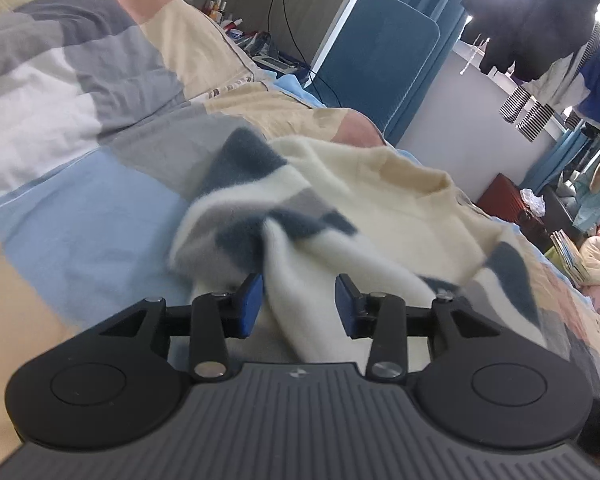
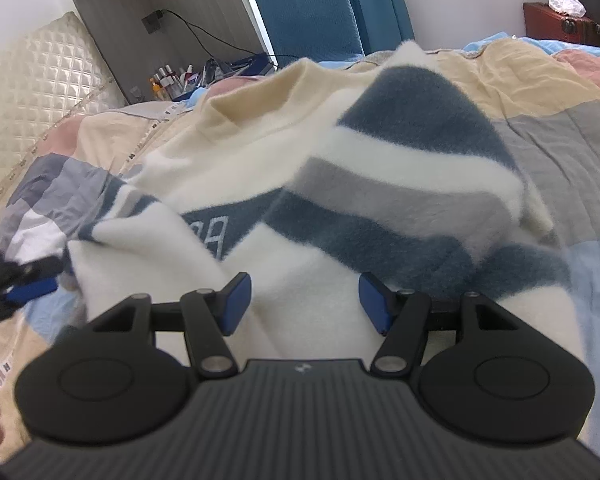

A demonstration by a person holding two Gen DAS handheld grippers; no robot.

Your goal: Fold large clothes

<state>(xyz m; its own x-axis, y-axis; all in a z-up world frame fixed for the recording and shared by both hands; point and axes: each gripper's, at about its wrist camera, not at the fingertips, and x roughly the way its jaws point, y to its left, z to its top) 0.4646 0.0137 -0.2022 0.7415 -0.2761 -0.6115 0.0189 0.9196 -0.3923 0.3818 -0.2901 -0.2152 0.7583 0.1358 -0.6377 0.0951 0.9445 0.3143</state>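
While bunched on the patchwork quilt point(image 1: 80, 220), the striped fleece sweater point(image 2: 340, 168) lies under both grippers. Left gripper point(image 1: 299, 304) jaws wide, white fold between them. Right gripper point(image 2: 305, 300) jaws wide over its white hem.

The fluffy cream sweater with blue and grey stripes point(image 2: 340, 184) carries pale block lettering on a blue band, partly hidden by a fold; the letters cannot be made out with certainty.
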